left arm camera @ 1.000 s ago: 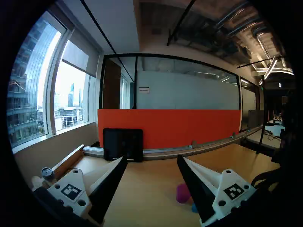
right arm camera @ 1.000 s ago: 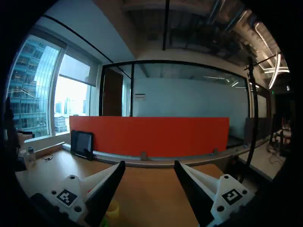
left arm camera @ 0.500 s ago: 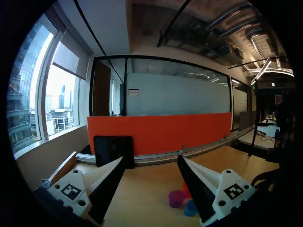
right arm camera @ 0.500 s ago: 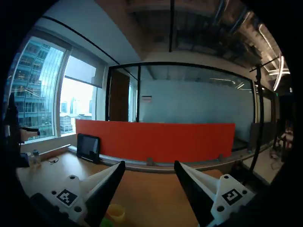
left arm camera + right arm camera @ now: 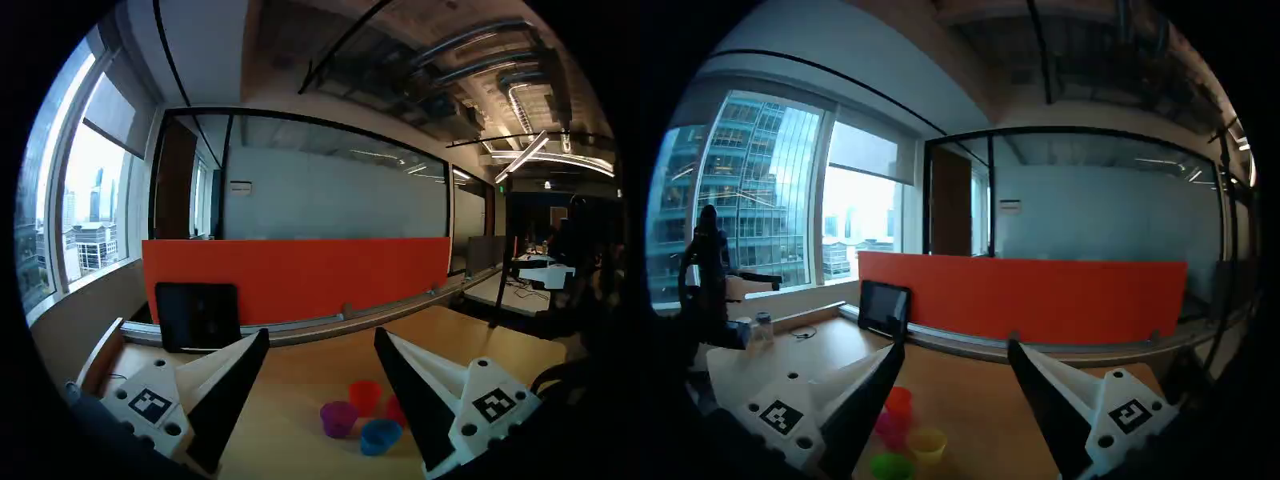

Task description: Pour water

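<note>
Cups stood upright on the surface, low and just ahead between the left gripper's spread, empty fingers, toward its right finger. The right gripper, also open and empty, had them under its left finger. A second earlier, fewer cups showed in either view.

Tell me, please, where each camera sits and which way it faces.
Left gripper view: rides on the left gripper, low over the desk, facing the orange divider; its own open fingers flank the cups.
Right gripper view: rides on the right gripper, facing the divider and window; its own open fingers show.
Shared: divider, tablet, desk, cups.
</note>
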`<control>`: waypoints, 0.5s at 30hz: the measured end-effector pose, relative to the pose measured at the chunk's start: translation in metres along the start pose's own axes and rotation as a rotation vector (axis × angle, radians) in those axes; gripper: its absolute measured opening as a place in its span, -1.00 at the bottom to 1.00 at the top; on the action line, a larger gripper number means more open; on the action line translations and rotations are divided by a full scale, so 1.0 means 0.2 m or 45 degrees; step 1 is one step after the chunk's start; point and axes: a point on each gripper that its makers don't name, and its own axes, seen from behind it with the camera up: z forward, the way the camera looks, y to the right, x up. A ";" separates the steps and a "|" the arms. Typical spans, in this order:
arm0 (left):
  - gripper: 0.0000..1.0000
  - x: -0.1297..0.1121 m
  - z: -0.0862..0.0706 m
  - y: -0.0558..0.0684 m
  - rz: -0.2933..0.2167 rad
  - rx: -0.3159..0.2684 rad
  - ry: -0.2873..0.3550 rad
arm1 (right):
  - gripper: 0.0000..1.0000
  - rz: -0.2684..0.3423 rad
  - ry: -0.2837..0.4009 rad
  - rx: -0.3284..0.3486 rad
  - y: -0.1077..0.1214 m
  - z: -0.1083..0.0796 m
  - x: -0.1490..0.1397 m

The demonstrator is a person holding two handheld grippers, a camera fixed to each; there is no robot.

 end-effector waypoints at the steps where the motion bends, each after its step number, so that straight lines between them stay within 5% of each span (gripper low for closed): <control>1: 0.95 0.00 0.00 0.01 -0.001 -0.015 0.002 | 1.00 -0.001 0.000 0.020 -0.02 0.00 0.00; 15: 0.95 -0.07 0.05 0.16 0.005 -0.185 -0.044 | 1.00 -0.007 -0.051 0.192 -0.15 0.00 -0.03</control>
